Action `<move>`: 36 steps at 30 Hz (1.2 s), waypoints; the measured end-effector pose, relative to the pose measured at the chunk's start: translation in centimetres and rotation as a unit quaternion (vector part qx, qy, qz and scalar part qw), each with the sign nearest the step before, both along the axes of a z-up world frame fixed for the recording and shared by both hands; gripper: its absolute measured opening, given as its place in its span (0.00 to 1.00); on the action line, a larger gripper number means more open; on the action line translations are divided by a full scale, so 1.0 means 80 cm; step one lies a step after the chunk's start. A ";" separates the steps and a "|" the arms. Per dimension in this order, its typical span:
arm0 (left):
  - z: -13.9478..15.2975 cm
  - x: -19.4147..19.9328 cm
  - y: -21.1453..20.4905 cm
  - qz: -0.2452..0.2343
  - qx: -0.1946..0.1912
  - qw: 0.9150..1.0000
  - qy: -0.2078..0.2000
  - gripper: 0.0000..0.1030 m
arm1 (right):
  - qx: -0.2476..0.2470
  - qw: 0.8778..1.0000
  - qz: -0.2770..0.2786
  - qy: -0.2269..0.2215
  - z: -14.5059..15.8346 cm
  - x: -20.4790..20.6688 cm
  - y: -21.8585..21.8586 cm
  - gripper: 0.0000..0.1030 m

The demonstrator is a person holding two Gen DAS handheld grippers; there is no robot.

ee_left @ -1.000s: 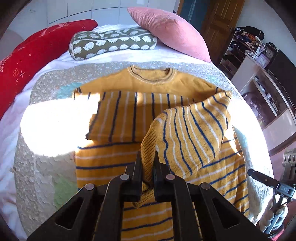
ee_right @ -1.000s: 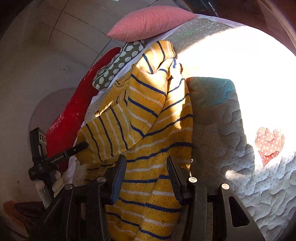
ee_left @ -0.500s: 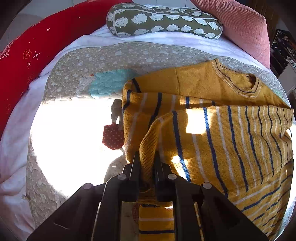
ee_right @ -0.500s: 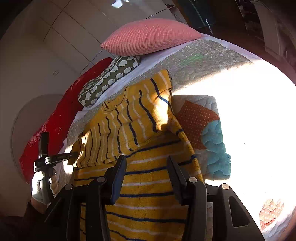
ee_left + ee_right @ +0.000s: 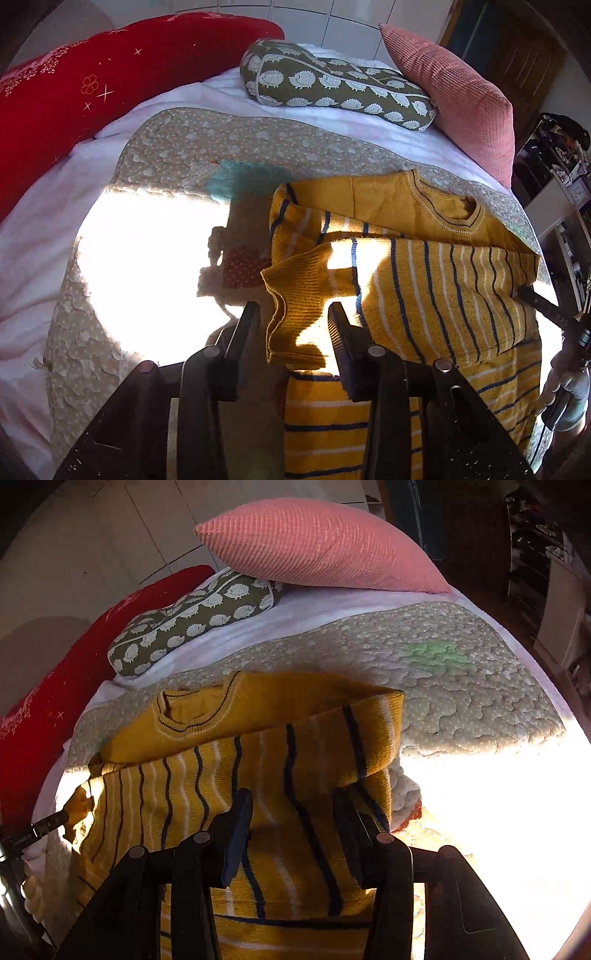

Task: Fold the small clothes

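Left hand-held gripper (image 5: 293,317) – jaws parted – unlabelled sweater (image 5: 424,295)

Ribbed knit sweater (image 5: 424,295) lies on a quilted, stitched cotton blanket (image 5: 166,155) beside a corduroy pillow (image 5: 454,96).

The sweater (image 5: 424,295) was laid on the quilt (image 5: 177,155), one sleeve (image 5: 369,280) folded across its body. Behind the quilt, three pillows (image 5: 332,88) were ranged side by side.

The right gripper (image 5: 291,825) hung with jaws apart above the striped yellow sweater (image 5: 229,775); beyond it lay a pink pillow (image 5: 317,546).
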State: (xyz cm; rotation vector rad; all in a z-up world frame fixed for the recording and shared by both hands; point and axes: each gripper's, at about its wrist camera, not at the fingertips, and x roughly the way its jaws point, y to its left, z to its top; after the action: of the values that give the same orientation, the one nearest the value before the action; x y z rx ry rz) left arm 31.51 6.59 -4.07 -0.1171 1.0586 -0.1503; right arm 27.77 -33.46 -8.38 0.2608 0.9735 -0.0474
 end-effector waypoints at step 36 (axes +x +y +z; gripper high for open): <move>-0.047 -0.363 -0.014 -0.003 -0.038 0.998 0.047 0.45 | 0.093 0.993 -0.070 -0.029 -0.034 -0.465 0.028 0.59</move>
State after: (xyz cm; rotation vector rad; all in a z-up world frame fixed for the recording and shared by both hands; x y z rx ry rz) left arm 2.47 5.48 -7.87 -0.1909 1.1481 -0.1928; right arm -9.46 -31.24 -11.11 0.4999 0.9008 -0.0775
